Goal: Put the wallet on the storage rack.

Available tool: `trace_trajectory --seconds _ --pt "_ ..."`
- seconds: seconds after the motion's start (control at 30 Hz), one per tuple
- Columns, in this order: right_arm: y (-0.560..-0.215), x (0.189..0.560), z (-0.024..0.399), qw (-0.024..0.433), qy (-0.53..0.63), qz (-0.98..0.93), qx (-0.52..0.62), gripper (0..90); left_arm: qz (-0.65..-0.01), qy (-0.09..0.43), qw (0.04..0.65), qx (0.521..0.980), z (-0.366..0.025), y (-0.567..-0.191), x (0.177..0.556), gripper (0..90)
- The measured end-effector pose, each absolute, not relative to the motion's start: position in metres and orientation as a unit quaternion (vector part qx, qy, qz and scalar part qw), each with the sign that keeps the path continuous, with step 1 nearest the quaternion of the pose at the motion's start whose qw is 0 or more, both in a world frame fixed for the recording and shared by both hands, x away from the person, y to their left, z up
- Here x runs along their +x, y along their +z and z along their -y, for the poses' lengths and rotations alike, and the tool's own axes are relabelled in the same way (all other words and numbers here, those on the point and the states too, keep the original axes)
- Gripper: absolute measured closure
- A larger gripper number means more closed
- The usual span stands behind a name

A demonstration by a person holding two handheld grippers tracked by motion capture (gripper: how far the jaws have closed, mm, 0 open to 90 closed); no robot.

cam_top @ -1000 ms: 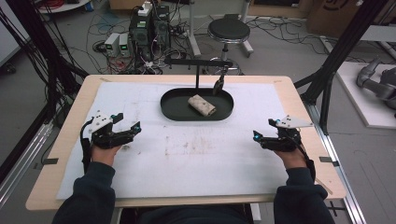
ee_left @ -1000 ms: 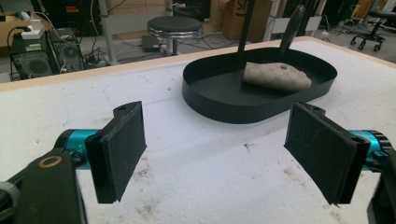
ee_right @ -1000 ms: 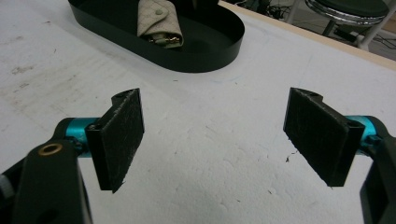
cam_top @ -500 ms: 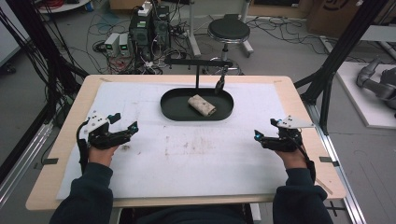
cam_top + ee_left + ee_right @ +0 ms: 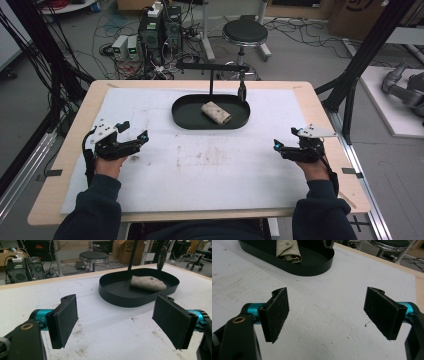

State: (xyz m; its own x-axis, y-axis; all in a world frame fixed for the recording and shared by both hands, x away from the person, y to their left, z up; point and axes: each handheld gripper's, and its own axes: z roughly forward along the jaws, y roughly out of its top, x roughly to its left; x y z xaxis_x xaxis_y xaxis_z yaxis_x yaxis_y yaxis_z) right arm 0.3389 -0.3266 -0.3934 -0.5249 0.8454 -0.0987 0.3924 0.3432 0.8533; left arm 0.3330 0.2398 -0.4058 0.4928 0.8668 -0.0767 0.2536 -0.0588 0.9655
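Little is seen to have moved since the earlier frames: the left gripper [image 5: 134,138] is turned slightly more toward the black tray [image 5: 186,119], while the right gripper [image 5: 278,146] is kept where it was. Both sets of jaws are spread wide, and nothing is held between them. The pads [image 5: 65,319] of the left gripper are cut off below by the frame edge. Near the tray, on the white mat [image 5: 210,170], each gripper is held low by a hand in a dark sleeve [image 5: 95,210]. The rolled cloth [image 5: 216,112] is laid inside the tray, and its far end is partly hidden behind a black stand post [image 5: 132,258]. On a cardboard box [image 5: 125,250] beyond the tray, the letters "SF" can be read; the rest is hidden.
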Motion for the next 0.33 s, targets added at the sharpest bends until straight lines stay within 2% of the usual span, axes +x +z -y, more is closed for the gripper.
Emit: trace_trajectory --seconds 0.33 --pt "-0.3944 0.3411 0.3267 0.276 0.408 -0.773 0.399 20.8 -0.421 0.282 0.543 0.669 -0.2396 -0.4063 0.3336 19.9"
